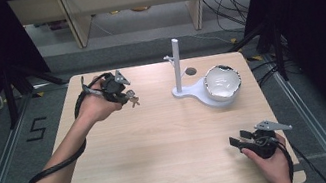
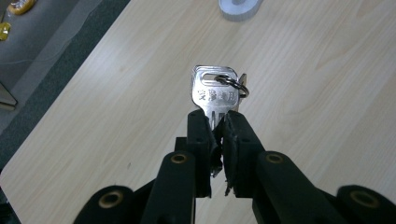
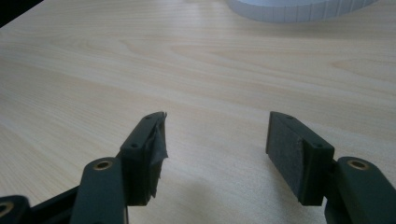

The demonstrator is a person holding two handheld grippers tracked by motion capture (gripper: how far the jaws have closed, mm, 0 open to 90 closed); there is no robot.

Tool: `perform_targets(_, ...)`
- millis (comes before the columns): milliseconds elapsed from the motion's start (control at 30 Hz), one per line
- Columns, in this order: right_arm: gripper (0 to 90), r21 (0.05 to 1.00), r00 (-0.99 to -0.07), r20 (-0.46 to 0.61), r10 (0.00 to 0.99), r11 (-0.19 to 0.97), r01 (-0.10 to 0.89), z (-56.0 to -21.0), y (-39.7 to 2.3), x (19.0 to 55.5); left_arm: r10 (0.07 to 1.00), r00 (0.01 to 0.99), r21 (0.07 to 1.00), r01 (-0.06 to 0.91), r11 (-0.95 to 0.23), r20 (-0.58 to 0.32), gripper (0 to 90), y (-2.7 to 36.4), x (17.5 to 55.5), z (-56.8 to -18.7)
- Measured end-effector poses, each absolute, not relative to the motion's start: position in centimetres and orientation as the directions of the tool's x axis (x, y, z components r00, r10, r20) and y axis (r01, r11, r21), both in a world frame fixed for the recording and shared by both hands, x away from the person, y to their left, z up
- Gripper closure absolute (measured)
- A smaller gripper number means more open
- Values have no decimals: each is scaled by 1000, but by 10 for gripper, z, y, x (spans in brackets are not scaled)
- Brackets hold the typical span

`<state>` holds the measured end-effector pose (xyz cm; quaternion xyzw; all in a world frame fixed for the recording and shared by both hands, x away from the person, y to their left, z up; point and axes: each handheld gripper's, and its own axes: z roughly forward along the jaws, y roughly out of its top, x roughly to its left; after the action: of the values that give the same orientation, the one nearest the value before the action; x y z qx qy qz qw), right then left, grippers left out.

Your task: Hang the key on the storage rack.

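Observation:
A silver key point(image 2: 214, 93) on a small split ring point(image 2: 235, 86) is clamped by its blade between the jaws of my left gripper point(image 2: 218, 122), which is shut on it. In the high view that gripper point(image 1: 127, 96) is held above the table's far left, with the keys point(image 1: 133, 99) hanging at its tip. A white stand point(image 1: 178, 66) with an upright post and a small side hook rises mid-table to its right. My right gripper point(image 1: 238, 139) rests near the front right edge, and its jaws point(image 3: 215, 149) stand open over bare wood with nothing between them.
A white bowl point(image 1: 222, 82) sits on the stand's flat base point(image 1: 202, 95), right of the post. A small dark round hole point(image 1: 191, 71) marks the tabletop behind the stand. The light wooden table point(image 1: 160, 143) is bordered by dark floor and frame legs.

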<state>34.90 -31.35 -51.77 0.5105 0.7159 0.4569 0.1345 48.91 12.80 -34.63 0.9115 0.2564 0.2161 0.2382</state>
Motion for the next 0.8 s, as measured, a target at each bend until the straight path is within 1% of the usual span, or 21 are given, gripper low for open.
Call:
perform_targets(100, 390, 791, -440, 275, 855, 58, 608, -518, -313, 349, 563, 779, 539, 358, -762, 278, 812, 125, 491, -344)
perform_targets(267, 390, 788, -438, 275, 856, 61, 613, -518, -313, 349, 562, 775, 570, 333, -751, 288, 812, 116, 494, -340)
perform_targets(500, 390, 791, -442, 277, 853, 59, 609, -518, -313, 350, 554, 780, 582, 314, -750, 292, 811, 107, 496, -334)
perform_targets(567, 389, 791, -442, 276, 853, 60, 609, -518, -313, 350, 551, 781, 590, 306, -747, 293, 811, 103, 497, -331)
perform_targets(600, 390, 791, -443, 276, 853, 60, 609, -518, -313, 350, 561, 776, 610, 303, -733, 288, 811, 98, 499, -328)
perform_targets(800, 389, 791, -439, 269, 857, 63, 609, -518, -314, 349, 552, 779, 625, 279, -729, 296, 811, 86, 506, -323)
